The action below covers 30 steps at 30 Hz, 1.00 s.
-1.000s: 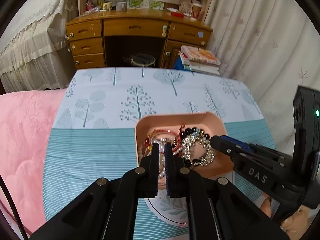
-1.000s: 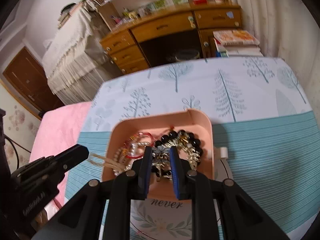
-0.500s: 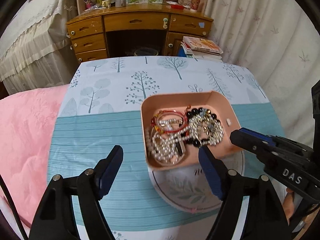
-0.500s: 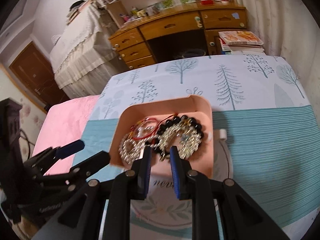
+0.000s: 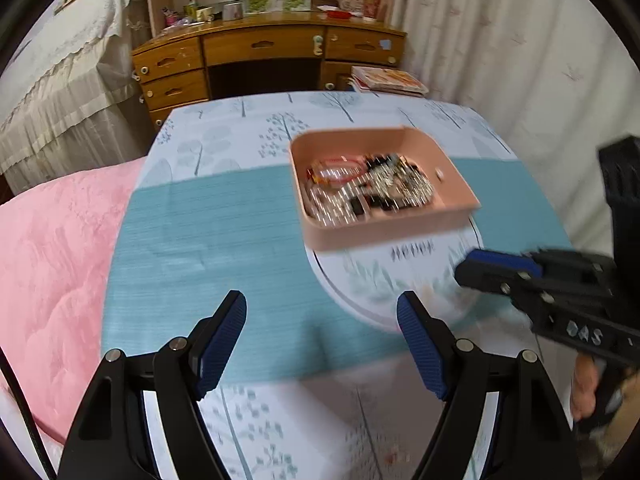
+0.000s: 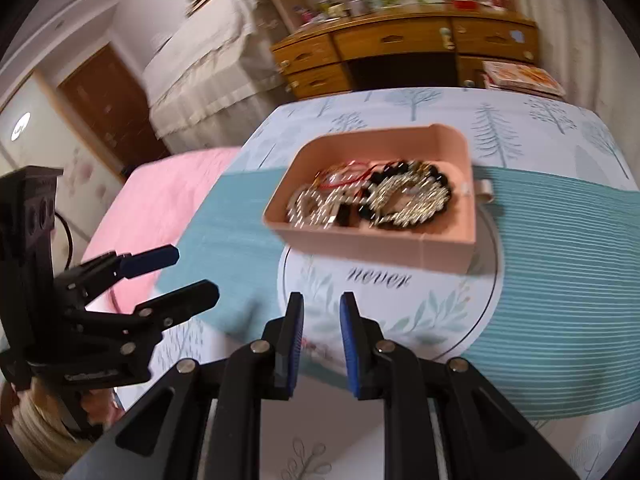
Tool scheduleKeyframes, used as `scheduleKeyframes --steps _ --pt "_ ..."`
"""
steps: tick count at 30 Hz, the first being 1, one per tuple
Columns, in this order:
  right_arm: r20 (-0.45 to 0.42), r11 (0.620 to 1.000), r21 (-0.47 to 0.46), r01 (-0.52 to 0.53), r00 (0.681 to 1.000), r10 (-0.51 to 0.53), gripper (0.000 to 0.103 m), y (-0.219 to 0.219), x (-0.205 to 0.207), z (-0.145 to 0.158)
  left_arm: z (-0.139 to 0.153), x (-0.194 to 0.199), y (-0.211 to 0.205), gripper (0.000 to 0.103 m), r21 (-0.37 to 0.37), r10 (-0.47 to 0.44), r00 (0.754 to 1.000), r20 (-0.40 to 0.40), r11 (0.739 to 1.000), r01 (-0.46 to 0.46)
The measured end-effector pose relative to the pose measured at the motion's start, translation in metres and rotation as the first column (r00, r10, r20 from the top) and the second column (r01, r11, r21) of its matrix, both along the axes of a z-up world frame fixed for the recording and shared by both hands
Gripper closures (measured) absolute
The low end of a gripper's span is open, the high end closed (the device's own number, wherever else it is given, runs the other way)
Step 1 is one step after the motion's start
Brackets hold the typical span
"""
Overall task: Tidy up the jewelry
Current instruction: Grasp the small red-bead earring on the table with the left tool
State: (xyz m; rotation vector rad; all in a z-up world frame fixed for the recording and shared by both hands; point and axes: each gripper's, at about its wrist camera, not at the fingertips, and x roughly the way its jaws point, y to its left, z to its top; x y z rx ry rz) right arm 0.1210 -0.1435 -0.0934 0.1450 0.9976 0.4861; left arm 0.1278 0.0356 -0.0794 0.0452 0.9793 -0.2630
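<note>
A pink tray [image 5: 456,184] [image 6: 440,252] rests on the far part of a round white plate [image 5: 400,280] [image 6: 440,312]. It holds a tangle of jewelry [image 5: 368,192] [image 6: 372,200]: silver chains, black beads, red cord. My left gripper [image 5: 322,328] is wide open and empty, over the teal cloth, short of the plate. My right gripper [image 6: 320,320] is narrowly open and empty over the plate's near rim, well short of the tray. It also shows at right in the left wrist view [image 5: 496,264].
The table wears a tree-print and teal cloth [image 5: 208,232]. A pink blanket [image 5: 52,248] lies to the left. A wooden desk [image 5: 264,52] and stacked books [image 5: 388,80] stand beyond the table. White curtains hang at right.
Both grippers have pulled back from the tray toward the near edge. The left gripper, shut one second ago, has opened wide. The jewelry stays in the tray.
</note>
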Motion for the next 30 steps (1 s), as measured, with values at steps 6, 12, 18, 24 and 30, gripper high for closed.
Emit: scheduleKeyframes --steps 6,12,18,24,30 --pt "0.002 0.997 -0.03 -0.068 0.998 0.068 0.084 -0.001 -0.027 -0.015 -0.019 -0.05 0.002 0.027 -0.006 -0.136 0.99 -0.032 0.991 0.136" --pt "0.006 0.994 -0.04 -0.101 0.995 0.101 0.084 -0.002 -0.058 -0.028 -0.041 -0.094 0.001 0.027 -0.009 -0.261 0.965 -0.033 0.965 0.26" --pt "0.037 0.993 -0.056 -0.101 0.994 0.103 0.084 -0.003 -0.082 -0.034 -0.056 -0.112 -0.004 0.03 0.021 -0.319 0.947 -0.027 0.947 0.32" --pt "0.047 0.995 -0.053 -0.081 0.995 0.084 0.084 -0.01 -0.092 -0.035 -0.065 -0.108 -0.018 0.054 0.074 -0.366 0.93 -0.026 0.927 0.367" --pt "0.049 0.997 -0.049 -0.067 0.996 0.069 0.084 -0.017 -0.095 -0.038 -0.067 -0.11 -0.027 0.062 0.107 -0.412 0.911 -0.011 0.906 0.41"
